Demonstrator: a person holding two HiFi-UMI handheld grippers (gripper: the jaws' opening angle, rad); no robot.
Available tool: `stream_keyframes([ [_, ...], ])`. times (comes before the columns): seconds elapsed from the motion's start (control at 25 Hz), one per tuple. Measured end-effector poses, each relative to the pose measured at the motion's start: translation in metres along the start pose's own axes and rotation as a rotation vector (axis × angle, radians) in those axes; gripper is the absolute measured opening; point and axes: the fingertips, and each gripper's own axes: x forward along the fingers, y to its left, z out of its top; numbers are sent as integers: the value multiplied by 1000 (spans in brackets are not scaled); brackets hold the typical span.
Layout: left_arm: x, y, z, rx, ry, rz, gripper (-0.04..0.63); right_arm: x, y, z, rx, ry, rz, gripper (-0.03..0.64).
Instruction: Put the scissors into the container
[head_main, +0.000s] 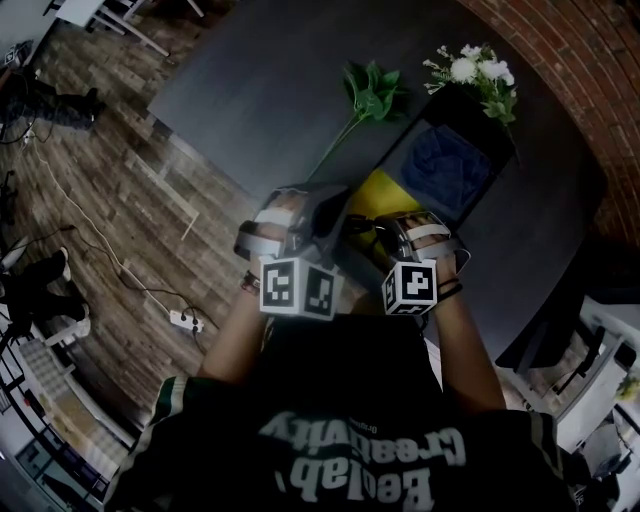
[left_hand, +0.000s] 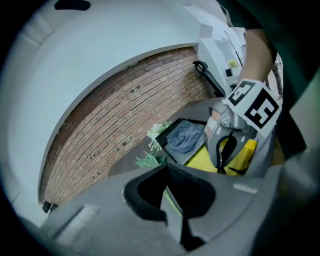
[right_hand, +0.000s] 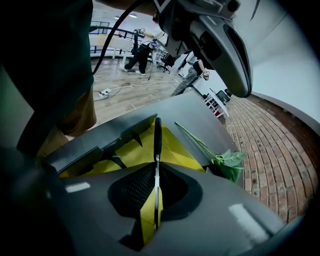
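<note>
I am holding the scissors (right_hand: 156, 145) in the right gripper (right_hand: 156, 192). Its jaws are closing flat on the thin blade, so the black handles are pointing forward and down, toward the yellow inside of the container (right_hand: 175, 147). I am gripping the blade and not the handles, I think, because this way the scissors are hanging straight and the handle end can go into the container first.

The left gripper (left_hand: 172, 200) is clamping on a grey flap (right_hand: 100, 142) at the edge of the container (I am reading this from the grey slab with a yellowish edge between its jaws). I judge it is keeping the flap up and the container steady, so that the opening is staying free for the other hand. The scissors are not inside yet; they are just above the yellow part, and I cannot tell if they are touching it.

Counting now: one pair of scissors, one container with one flap, two grippers. On the dark table (head_main: 260, 90) I am also seeing one green leafy stem (head_main: 368, 95), one bunch of white flowers (head_main: 478, 72) and one tray (head_main: 405, 175) with one blue cloth (head_main: 447, 165) in it, just behind the container.
</note>
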Motion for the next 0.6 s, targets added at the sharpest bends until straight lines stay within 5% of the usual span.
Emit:
stream_keyframes([
  [0.6, 10, 4, -19, -11, 34, -15, 3, 17, -4, -3, 27, -18, 15, 20],
])
